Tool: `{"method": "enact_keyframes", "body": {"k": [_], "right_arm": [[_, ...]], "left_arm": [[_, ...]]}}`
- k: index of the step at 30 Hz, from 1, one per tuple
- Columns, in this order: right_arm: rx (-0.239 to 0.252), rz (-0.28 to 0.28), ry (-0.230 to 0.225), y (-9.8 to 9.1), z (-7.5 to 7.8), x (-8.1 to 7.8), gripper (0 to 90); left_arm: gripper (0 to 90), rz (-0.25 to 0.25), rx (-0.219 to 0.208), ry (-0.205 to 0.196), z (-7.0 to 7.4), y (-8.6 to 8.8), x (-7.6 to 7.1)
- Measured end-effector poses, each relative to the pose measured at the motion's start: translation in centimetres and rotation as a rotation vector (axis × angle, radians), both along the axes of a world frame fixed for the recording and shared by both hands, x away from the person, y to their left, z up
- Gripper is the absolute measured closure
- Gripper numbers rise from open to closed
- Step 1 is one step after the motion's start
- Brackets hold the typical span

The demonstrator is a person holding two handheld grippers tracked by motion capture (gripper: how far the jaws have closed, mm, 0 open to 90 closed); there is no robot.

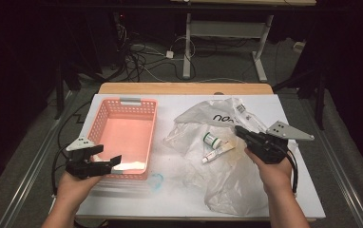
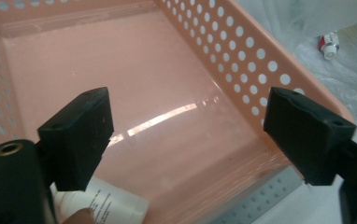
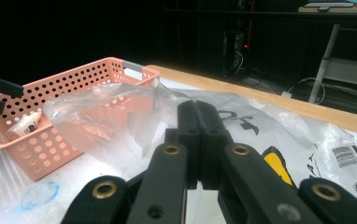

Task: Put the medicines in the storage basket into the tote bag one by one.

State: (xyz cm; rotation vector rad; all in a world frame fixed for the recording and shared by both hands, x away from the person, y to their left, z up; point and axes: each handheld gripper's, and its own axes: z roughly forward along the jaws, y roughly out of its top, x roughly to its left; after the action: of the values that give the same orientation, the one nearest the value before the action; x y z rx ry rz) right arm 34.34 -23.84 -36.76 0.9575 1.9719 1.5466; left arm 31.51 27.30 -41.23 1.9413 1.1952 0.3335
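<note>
Black jaws of the left gripper stand wide apart over the near end of the pink basket, with nothing between them.

Below them a white tube lies on the basket floor against the near wall; the right gripper view shows it too. On the far side of the table, the right gripper is closed tight, its two jaws pressed flat together, resting at the edge of a crumpled clear plastic bag; whether a fold of the bag is pinched between them cannot be told. On the bag, just beside that gripper, lie a small green-capped white bottle and a cream tube, close together.
</note>
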Motion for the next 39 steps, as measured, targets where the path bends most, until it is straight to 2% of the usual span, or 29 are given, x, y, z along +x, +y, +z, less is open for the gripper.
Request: {"method": "enact_keyframes", "body": {"k": [4,7,10,14,17,21,26,31,35,36,39], "right_arm": [[0.001,-0.001,0.006,0.1,0.0,0.0,90.0],[-0.003,0.003,0.005,0.1,-0.1,0.1,90.0],[-0.003,0.006,0.004,0.2,-0.1,0.0,90.0],[-0.001,0.002,0.006,0.2,-0.1,0.0,90.0],[0.001,0.003,0.006,0.2,0.0,0.0,90.0],[0.006,-0.001,0.007,0.1,0.0,0.0,90.0],[0.007,0.002,0.003,0.0,0.0,0.0,90.0],[0.006,0.008,0.008,0.2,0.0,0.0,90.0],[0.004,0.010,0.007,0.3,0.0,0.0,90.0],[0.003,0.010,0.007,0.4,0.0,0.0,90.0],[0.006,0.010,0.010,0.4,-0.1,0.0,90.0]], "left_arm": [[30.2,0.010,-0.003,0.018,0.0,0.4,0.3],[41.9,0.070,-0.003,0.036,0.3,0.7,0.7],[52.5,0.079,0.005,0.055,0.6,1.0,1.0],[64.9,0.086,0.079,0.091,1.0,1.1,1.5],[77.7,0.087,0.114,0.119,1.4,1.4,1.9],[87.0,0.091,0.189,0.170,1.8,1.7,2.3],[88.4,0.095,0.256,0.237,1.5,2.3,2.4],[88.3,0.096,0.279,0.302,1.1,2.9,2.6],[88.3,0.088,0.293,0.334,0.8,3.0,2.8],[88.2,0.087,0.310,0.341,0.7,3.0,2.9],[88.2,0.075,0.310,0.379,0.3,3.1,3.3]]}}
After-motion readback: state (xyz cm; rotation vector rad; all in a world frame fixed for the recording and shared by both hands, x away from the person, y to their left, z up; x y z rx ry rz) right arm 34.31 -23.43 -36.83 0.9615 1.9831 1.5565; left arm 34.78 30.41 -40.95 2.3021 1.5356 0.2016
